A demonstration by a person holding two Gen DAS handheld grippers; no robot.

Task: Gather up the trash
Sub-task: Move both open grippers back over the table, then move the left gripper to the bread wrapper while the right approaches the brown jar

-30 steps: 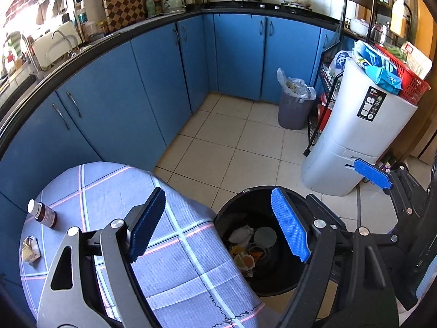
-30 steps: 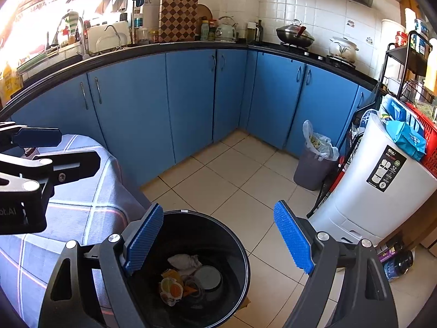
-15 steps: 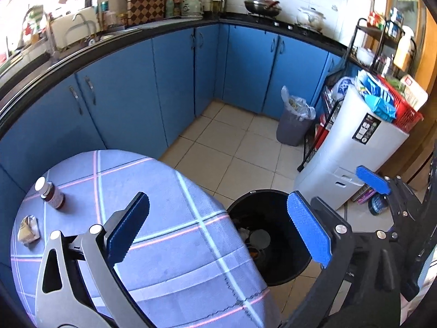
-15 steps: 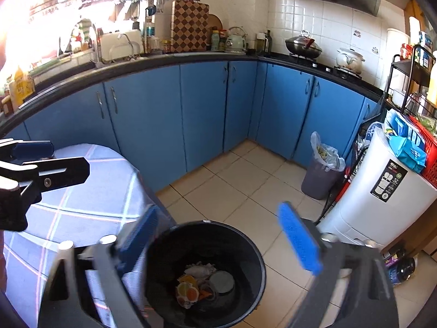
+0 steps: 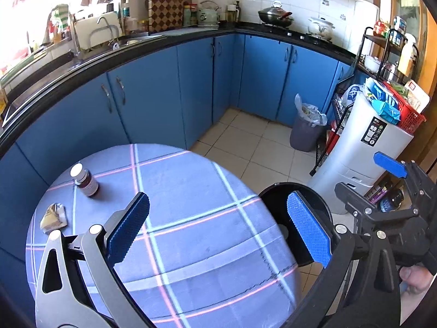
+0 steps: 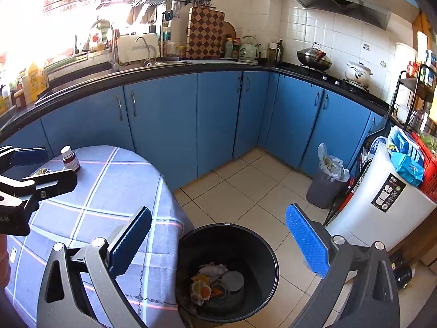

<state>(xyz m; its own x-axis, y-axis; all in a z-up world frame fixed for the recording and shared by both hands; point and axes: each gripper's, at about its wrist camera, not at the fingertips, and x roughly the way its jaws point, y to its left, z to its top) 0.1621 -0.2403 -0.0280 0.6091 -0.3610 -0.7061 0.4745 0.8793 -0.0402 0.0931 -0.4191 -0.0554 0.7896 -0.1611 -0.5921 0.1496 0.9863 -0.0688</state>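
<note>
A small brown bottle with a white cap [image 5: 84, 181] stands on the round table with a blue checked cloth [image 5: 191, 218], at its far left. A crumpled wrapper [image 5: 53, 216] lies near it, closer to the table edge. The bottle also shows in the right wrist view [image 6: 70, 159]. My left gripper [image 5: 218, 227] is open and empty above the table. My right gripper [image 6: 218, 242] is open and empty above the black bin [image 6: 262, 248], which holds several scraps and a round lid [image 6: 232, 280]. The bin stands on the floor against the table's right side [image 5: 316, 191].
Blue cabinets [image 6: 218, 120] run along the back under a black counter. A grey bin with a bag [image 6: 326, 183] stands in the corner. A white container [image 6: 387, 199] and a rack with a red basket stand at right. Tiled floor [image 6: 245, 186] lies between.
Both grippers have risen and swung left. The left gripper moved from over the bin to over the table, and the bottle and wrapper came closer into view. Both stay open.
</note>
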